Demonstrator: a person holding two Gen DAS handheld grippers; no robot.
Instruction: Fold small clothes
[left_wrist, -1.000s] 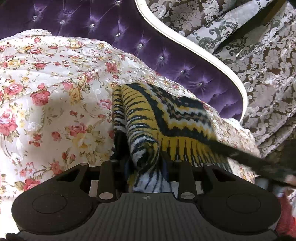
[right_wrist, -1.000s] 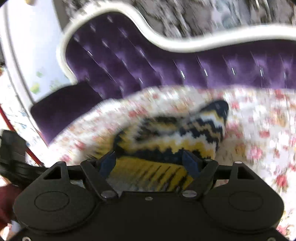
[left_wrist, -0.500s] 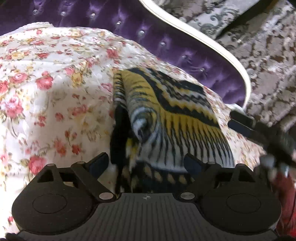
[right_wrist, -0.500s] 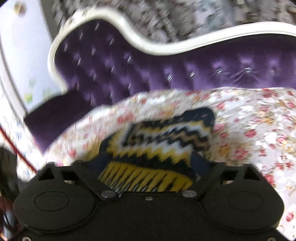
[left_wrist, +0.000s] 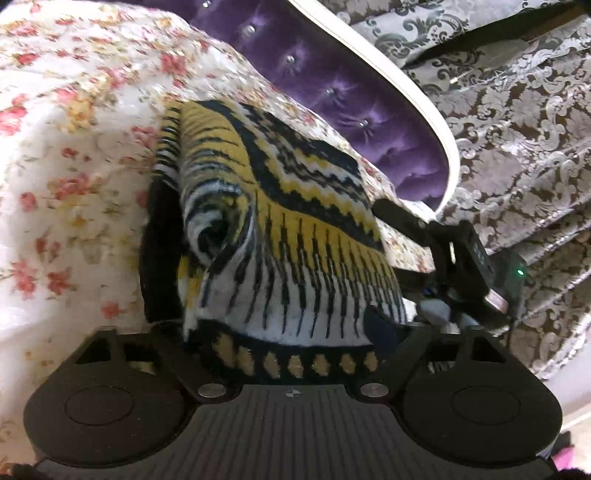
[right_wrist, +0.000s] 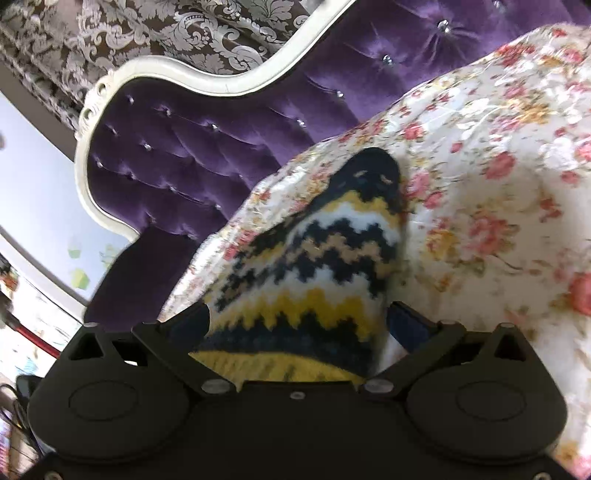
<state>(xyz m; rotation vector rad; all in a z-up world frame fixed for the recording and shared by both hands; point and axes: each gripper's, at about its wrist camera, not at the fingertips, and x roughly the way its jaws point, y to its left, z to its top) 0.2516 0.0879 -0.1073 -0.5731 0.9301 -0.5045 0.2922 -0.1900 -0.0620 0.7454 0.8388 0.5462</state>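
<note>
A yellow, black and white zigzag knit garment (left_wrist: 288, 236) lies folded on the floral bedspread (left_wrist: 66, 155). It also shows in the right wrist view (right_wrist: 317, 273). My left gripper (left_wrist: 291, 332) is open, its jaws spread wide at the garment's near edge, with the cloth lying between them. My right gripper (right_wrist: 295, 332) is open too, its jaws on either side of the garment's near end. The right gripper's body (left_wrist: 461, 254) shows in the left wrist view at the garment's right side. Most of both grippers' fingers are hidden by the cloth.
A purple tufted headboard (right_wrist: 207, 155) with a white frame (left_wrist: 413, 103) rises behind the bed. Grey damask curtains (left_wrist: 517, 129) hang past it. The bedspread (right_wrist: 498, 192) extends to the right of the garment in the right wrist view.
My left gripper was shut on the garment's edge one second ago and has since opened wide. The garment has settled flat on the bedspread. My right gripper has come closer to it.
</note>
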